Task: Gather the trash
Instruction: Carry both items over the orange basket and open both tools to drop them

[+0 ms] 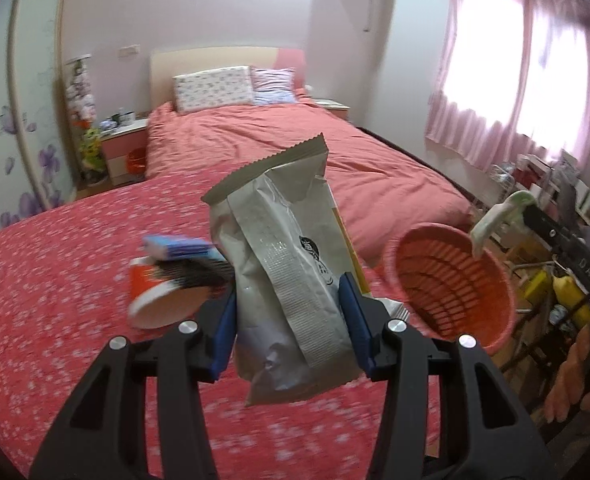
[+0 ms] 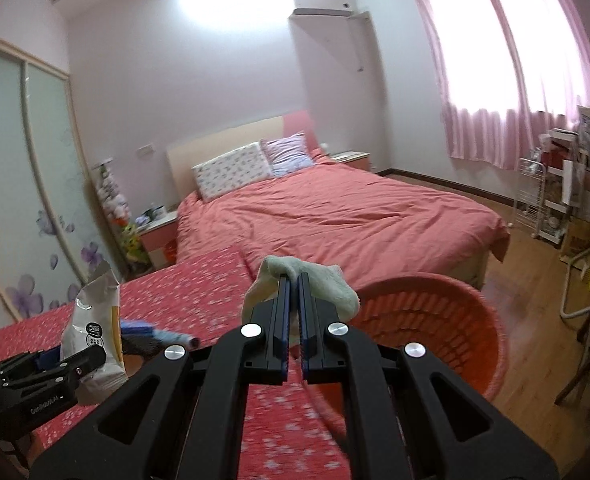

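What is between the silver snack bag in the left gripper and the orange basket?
In the left wrist view, nothing lies between the silver snack bag and the orange basket; only the red flowered cover shows.

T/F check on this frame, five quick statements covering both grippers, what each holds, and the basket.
1. The left gripper is shut on a silver snack bag. True.
2. The right gripper is open and holds nothing. False: it is shut on a pale cloth.
3. The orange basket is blue. False: orange.
4. A paper cup lies on its side on the floral cover. True.
5. The snack bag lies in the basket. False: it is held in the left gripper.
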{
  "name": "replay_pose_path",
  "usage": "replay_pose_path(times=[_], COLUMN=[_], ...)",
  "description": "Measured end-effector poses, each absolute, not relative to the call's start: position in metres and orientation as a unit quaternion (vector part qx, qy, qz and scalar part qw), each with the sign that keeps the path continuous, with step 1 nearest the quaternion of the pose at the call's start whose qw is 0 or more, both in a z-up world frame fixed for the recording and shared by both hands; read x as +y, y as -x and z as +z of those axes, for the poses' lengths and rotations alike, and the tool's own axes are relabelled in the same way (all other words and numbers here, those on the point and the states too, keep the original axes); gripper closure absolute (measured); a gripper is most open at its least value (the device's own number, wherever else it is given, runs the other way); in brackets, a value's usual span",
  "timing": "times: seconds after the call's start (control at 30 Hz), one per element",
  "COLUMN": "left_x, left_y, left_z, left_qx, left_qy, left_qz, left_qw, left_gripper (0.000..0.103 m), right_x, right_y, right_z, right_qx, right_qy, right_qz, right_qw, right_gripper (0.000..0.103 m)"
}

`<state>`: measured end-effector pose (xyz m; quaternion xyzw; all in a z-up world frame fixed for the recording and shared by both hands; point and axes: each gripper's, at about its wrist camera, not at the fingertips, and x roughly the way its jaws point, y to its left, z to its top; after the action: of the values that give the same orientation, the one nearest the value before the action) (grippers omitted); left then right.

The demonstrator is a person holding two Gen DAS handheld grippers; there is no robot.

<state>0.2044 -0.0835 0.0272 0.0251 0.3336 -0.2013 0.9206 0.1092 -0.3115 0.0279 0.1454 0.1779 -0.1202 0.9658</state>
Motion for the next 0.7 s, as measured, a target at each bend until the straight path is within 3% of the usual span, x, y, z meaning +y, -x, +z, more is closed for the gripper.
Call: replay_pose_path(times=[0.7], left_x=[-0.233], left_y=[-0.206], left_z=[0.006], left_qx=[0.345], left_qy=[-0.057], left_qz=[-0.322], left_qw=[0.879], left_gripper=[0.055], right_x=[-0.389], right_y=[-0.099], right_z=[0.004], right_qx=[0.176], right_qy=[-0.187], right_qz=[-0.192], right_qw=[0.947], right_gripper=[0.099])
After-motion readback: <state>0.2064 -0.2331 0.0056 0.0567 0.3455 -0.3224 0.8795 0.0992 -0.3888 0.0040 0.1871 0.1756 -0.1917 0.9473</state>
